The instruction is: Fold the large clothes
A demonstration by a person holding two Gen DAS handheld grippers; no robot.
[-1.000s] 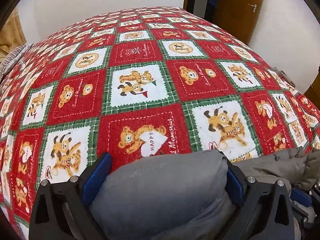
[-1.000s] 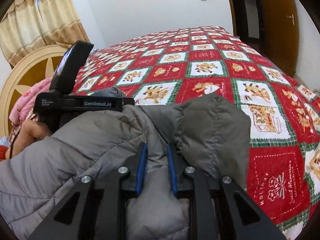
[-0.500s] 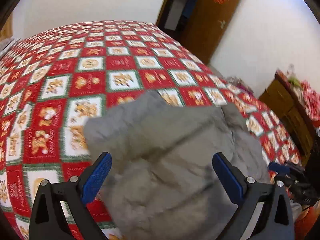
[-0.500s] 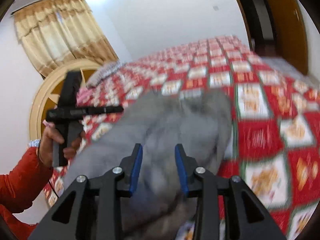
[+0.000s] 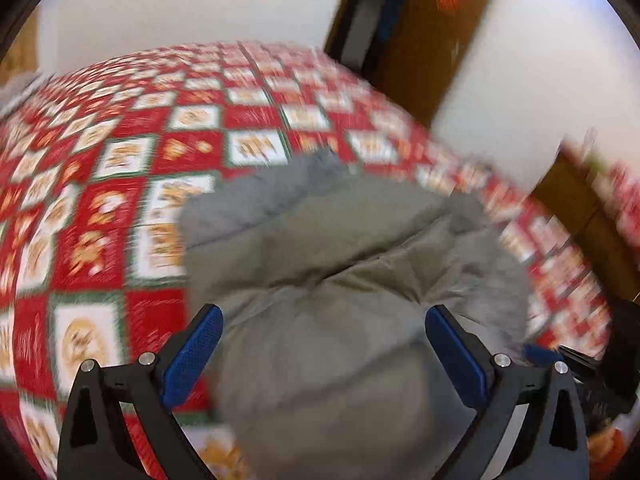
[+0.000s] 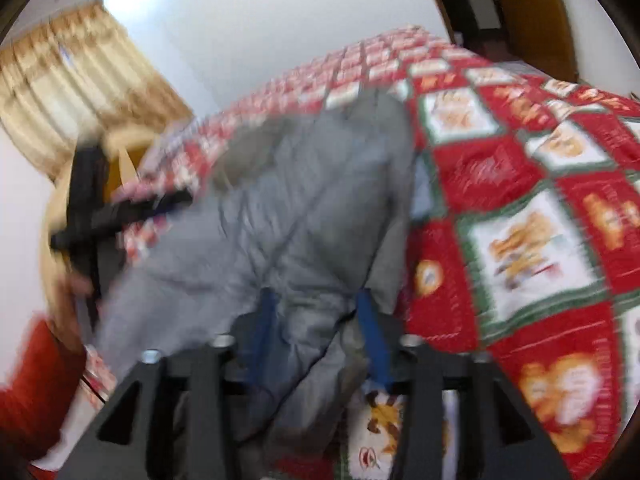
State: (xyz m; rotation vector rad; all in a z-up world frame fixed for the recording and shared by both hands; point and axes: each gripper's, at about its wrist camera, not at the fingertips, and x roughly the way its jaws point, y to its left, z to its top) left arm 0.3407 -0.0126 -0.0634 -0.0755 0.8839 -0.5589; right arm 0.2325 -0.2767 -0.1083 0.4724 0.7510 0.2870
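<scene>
A grey padded jacket (image 5: 340, 264) lies bunched on the bed with its red, white and green bear quilt (image 5: 100, 200). My left gripper (image 5: 324, 332) is wide open just above the jacket's near end, holding nothing. The jacket also shows in the right wrist view (image 6: 288, 216), stretched away over the quilt (image 6: 540, 220). My right gripper (image 6: 320, 320) is partly open, its blue pads on either side of a fold of the jacket's near edge. The left gripper (image 6: 120, 216) appears at the left of that view. Both views are motion-blurred.
A brown door (image 5: 420, 40) and dark doorway stand behind the bed. A wooden cabinet (image 5: 580, 208) is at the right. Yellow curtains (image 6: 80, 92) and a round wooden headboard (image 6: 60, 216) are at the left. The person's red sleeve (image 6: 32, 380) is at the lower left.
Both grippers have let go of the jacket and pulled back from it. The left jaws stayed wide; the right jaws opened further. The jacket dropped onto the quilt.
</scene>
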